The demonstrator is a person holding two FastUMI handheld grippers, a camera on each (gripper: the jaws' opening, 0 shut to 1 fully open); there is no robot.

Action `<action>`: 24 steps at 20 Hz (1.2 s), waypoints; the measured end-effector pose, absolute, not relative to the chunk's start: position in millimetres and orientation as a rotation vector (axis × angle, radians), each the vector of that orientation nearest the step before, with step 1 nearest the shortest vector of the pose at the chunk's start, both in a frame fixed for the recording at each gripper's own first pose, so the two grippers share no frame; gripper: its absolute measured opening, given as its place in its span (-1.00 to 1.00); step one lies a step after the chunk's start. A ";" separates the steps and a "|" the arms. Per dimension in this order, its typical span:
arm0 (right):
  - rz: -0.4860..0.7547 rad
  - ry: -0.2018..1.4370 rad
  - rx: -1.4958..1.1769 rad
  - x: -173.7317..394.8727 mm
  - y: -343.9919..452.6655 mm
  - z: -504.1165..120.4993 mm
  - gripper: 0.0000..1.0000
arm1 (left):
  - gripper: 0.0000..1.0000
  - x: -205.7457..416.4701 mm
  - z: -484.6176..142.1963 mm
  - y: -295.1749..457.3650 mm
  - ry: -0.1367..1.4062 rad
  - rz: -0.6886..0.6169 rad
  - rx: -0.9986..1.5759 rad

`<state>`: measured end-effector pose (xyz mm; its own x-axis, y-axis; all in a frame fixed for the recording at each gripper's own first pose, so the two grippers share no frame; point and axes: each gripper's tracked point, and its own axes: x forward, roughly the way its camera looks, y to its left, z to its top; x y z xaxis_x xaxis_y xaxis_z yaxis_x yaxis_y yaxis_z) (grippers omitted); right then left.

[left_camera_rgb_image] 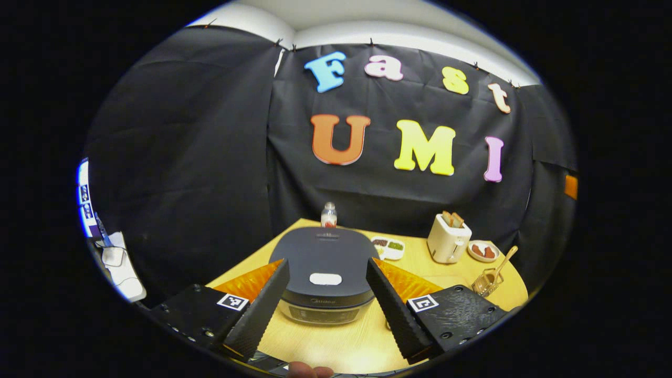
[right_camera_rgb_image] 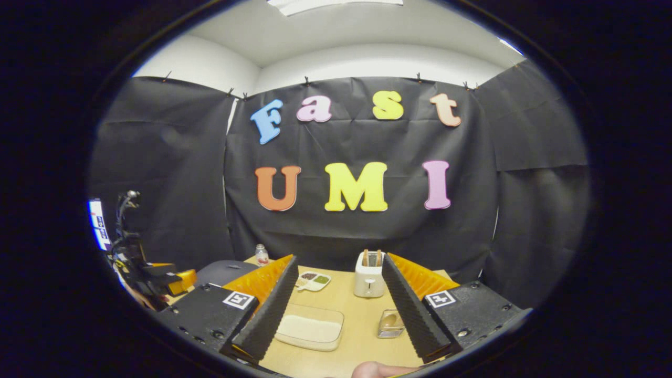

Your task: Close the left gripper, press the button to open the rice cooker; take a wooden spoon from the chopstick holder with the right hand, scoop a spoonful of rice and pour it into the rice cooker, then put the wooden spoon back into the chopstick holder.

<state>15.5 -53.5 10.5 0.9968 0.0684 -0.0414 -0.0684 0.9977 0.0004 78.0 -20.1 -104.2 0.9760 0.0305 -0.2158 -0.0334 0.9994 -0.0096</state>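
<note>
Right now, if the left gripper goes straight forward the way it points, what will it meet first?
Probably the rice cooker: its closed lid sits between the open fingers of the left gripper, straight ahead. Depth is hard to judge.

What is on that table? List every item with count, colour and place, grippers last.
rice cooker: one, dark grey lid shut, table's left part
bottle: one, clear, behind the cooker
toaster: one, cream, bread in its slots, back of table
divided dish: one, white, between cooker and toaster
small plate: one, pale, right of toaster
chopstick holder: one, wire, in front of the small plate
wooden spoon: one, standing in the holder
rice container: one, clear, near edge
left gripper: open, facing the cooker
right gripper: open, above the container
</note>
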 end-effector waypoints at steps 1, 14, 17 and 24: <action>0.066 0.035 -0.004 10.5 -62.2 12.7 1.00 | 0.89 66.1 -85.0 -32.8 0.187 0.029 -0.008; 0.083 0.060 0.096 -63.2 -140.8 -6.1 1.00 | 0.89 -73.9 2.6 -177.4 0.057 -0.082 -0.005; 0.063 0.047 0.085 -72.3 -156.3 0.6 1.00 | 0.89 -85.8 10.1 -188.0 0.022 -0.098 0.003; 0.029 0.050 0.059 -88.6 -150.9 9.0 1.00 | 0.89 -90.8 14.6 -188.1 -0.017 -0.145 0.040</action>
<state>-88.6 -150.9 9.0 0.9984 0.0305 -0.0486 -0.0276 0.9978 0.0598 -90.8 -188.1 14.6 0.9893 -0.1452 0.0139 0.1445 0.9887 0.0409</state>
